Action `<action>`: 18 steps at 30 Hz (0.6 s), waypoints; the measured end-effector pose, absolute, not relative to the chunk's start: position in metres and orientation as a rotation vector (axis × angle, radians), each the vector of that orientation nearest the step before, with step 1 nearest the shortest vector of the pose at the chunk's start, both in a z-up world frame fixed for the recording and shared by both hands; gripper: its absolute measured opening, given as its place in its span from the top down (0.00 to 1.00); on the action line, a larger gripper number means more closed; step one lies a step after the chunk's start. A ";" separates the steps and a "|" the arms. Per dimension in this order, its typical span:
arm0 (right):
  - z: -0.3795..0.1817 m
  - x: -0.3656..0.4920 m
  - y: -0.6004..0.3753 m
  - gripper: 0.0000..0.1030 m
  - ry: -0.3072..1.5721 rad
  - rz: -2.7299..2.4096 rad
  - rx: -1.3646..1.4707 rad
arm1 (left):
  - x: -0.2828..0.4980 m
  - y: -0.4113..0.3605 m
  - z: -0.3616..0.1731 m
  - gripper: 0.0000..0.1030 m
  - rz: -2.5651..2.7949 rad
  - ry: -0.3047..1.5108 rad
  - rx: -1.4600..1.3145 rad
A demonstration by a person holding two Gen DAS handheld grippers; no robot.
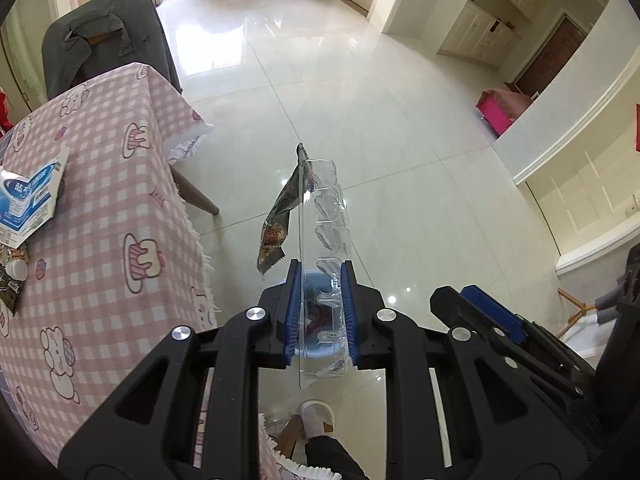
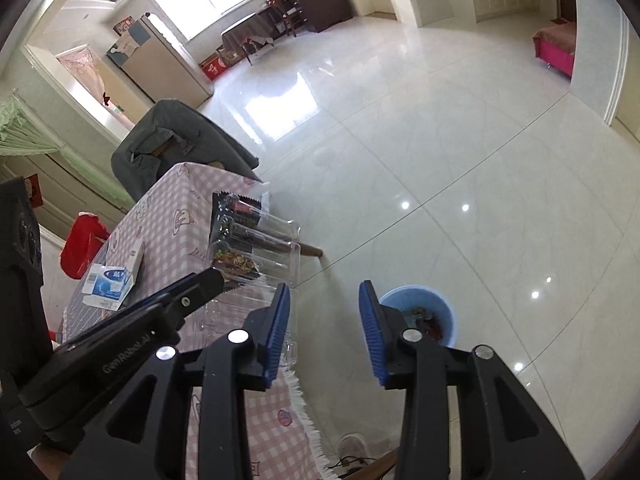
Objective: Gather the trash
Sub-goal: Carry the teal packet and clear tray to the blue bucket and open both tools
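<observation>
Clear plastic tray held beside the table

The clear plastic tray [image 1: 324, 248], with a snack wrapper [image 1: 280, 216] against it, is clamped in the left gripper [image 1: 320, 312] just off the table [image 1: 104, 208] edge. The right gripper [image 2: 325, 332] is held wide apart above the blue bin [image 2: 424, 312] beside the table.

Clear glossy plastic tray [image 1: 324, 208]; cloth tablecloth [image 1: 100, 200]

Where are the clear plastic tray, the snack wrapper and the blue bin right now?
clear plastic tray [image 1: 324, 216]: left wrist view, on its ribbed wall above the gripper pads.
snack wrapper [image 1: 280, 220]: left wrist view, on the middle of the hanging foil.
blue bin [image 2: 444, 306]: right wrist view, on its right rim.
</observation>
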State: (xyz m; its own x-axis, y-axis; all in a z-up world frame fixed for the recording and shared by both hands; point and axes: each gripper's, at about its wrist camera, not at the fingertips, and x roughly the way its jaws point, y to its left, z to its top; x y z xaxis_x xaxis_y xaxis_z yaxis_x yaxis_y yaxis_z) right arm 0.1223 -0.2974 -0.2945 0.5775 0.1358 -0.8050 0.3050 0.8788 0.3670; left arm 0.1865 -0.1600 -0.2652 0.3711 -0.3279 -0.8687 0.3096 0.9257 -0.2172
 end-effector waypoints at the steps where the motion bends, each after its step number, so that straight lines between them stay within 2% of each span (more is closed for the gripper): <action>1: -0.293 0.121 -0.300 0.62 0.953 -0.115 0.506 | 0.187 -0.162 -0.266 0.81 -0.411 1.119 -0.017; 12: -0.285 0.110 -0.327 0.44 0.895 -0.228 0.540 | 0.189 -0.185 -0.273 0.81 -0.456 1.139 0.004; 18: -0.282 0.103 -0.339 0.42 0.866 -0.268 0.563 | 0.190 -0.199 -0.272 0.80 -0.489 1.130 0.015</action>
State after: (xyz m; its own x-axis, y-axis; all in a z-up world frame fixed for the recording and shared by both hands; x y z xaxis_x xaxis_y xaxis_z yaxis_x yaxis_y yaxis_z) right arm 0.1033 -0.3390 -0.2820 0.6267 0.0018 -0.7792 0.4413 0.8234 0.3568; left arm 0.1895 -0.1987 -0.2723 0.3328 -0.3668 -0.8687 0.3815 0.8949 -0.2316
